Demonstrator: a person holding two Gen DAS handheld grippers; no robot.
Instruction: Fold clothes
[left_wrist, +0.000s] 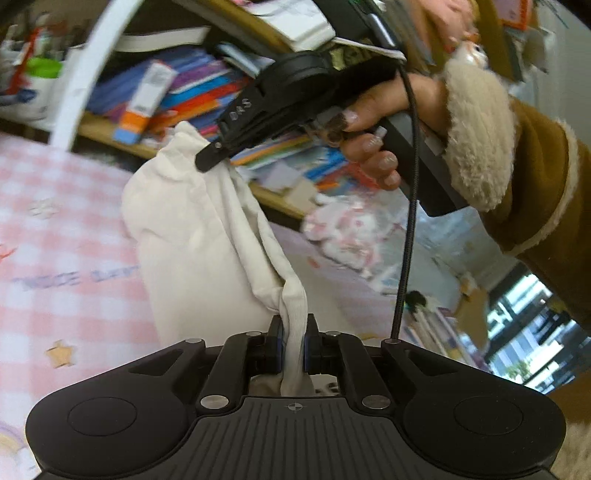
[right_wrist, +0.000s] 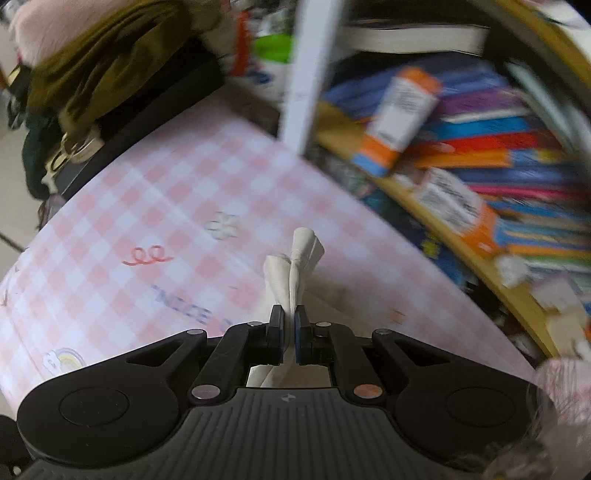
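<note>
A cream-white garment (left_wrist: 192, 229) hangs in the air above a pink checked table cover (left_wrist: 55, 221). My left gripper (left_wrist: 294, 332) is shut on a ribbed edge of it, which runs between the jaws. In the left wrist view my right gripper (left_wrist: 212, 155) pinches the garment's upper end, held by a hand in a brown fleece-cuffed sleeve. In the right wrist view my right gripper (right_wrist: 290, 325) is shut on a bunched ribbed strip of the garment (right_wrist: 295, 269), which sticks up past the fingertips.
A bookshelf (right_wrist: 461, 155) full of coloured books stands along the table's far side. A white post (right_wrist: 310, 74) rises at the table's back edge. Olive and dark clothes (right_wrist: 92, 74) are piled at the far left. A pink-white plush thing (left_wrist: 351, 236) lies near the shelf.
</note>
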